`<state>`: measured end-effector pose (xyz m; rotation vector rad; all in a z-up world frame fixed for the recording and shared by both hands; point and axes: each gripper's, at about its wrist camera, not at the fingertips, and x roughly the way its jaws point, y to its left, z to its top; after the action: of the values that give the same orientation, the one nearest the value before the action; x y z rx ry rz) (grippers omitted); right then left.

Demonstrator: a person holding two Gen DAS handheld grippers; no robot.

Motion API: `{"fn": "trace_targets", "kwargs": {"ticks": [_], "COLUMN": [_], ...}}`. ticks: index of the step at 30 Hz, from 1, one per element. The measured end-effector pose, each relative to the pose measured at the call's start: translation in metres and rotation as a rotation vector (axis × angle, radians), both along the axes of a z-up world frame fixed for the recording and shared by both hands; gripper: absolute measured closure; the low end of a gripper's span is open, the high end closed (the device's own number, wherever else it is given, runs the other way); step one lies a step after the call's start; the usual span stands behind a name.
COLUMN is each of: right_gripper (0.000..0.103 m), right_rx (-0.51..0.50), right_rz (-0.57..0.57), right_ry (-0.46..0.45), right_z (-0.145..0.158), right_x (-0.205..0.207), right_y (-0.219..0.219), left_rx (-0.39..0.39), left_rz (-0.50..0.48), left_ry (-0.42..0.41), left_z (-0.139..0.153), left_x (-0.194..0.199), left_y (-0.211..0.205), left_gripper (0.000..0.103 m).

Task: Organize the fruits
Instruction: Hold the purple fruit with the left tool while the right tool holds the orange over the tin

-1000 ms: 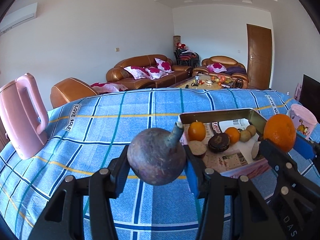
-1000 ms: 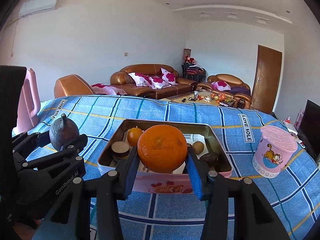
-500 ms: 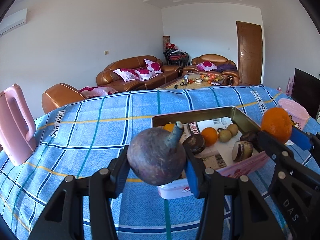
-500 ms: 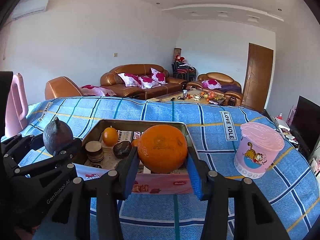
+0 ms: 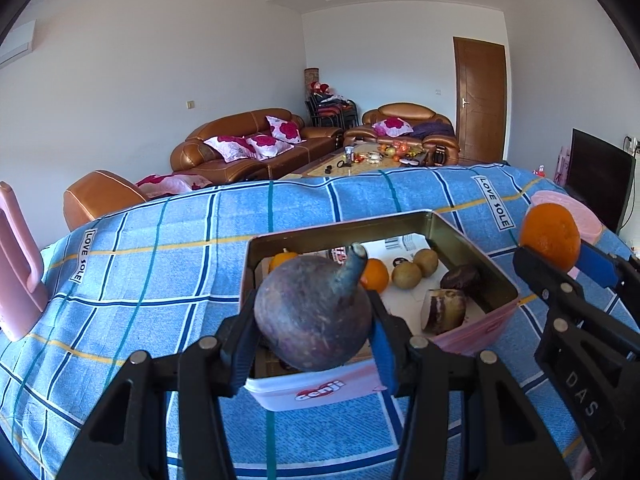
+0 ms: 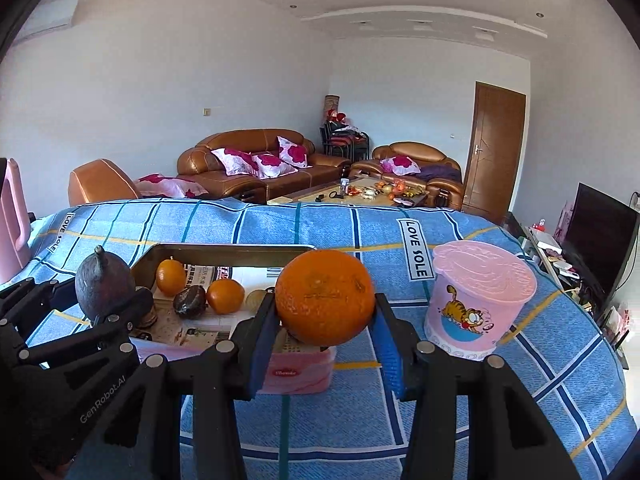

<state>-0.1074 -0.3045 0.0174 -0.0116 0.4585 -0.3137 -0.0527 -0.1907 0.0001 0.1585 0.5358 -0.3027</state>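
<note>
My left gripper (image 5: pixel 314 330) is shut on a dark purple fruit (image 5: pixel 314 316) with a thick stem, held above the near edge of a pink rectangular box (image 5: pixel 316 390). My right gripper (image 6: pixel 324 328) is shut on a large orange (image 6: pixel 325 298), held over the box's near right corner (image 6: pixel 296 372). Inside the box lie small oranges (image 6: pixel 225 296), two brown round fruits (image 5: pixel 406 275), a dark fruit (image 6: pixel 190 300) and a cut piece (image 5: pixel 444 311). Each gripper shows in the other's view: the orange (image 5: pixel 550 237) at right, the purple fruit (image 6: pixel 105 282) at left.
A pink lidded cup (image 6: pixel 478 300) with a cartoon cat stands right of the box on the blue checked cloth (image 5: pixel 160 272). A pink jug (image 5: pixel 16 264) stands at the far left. Beyond the table's far edge are brown sofas (image 6: pixel 256 168) and a low table.
Both grippers have moved across the table with their fruits. The box now lies directly under and ahead of the purple fruit, and has slid leftward in the right wrist view.
</note>
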Motion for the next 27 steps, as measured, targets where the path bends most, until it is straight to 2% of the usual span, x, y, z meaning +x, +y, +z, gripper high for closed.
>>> {"fn": "trace_targets", "kwargs": {"ticks": [14,27], "right_gripper": [0.054,0.054], "right_rx": [-0.001,0.017], "right_rz": [-0.085,-0.064], "right_ry": [-0.006,0.055], "right_z": [0.002,-0.001], "right_x": [0.0,0.025], "right_y": [-0.017,-0.012], "left_rx": [-0.052,-0.116], "left_rz": [-0.088,-0.065], "left_ry": [0.07,0.112], "left_z": [-0.003,-0.005], "left_x": [0.019,0.05], "left_y": [-0.031,-0.011], "left_gripper": [0.051,0.051]}}
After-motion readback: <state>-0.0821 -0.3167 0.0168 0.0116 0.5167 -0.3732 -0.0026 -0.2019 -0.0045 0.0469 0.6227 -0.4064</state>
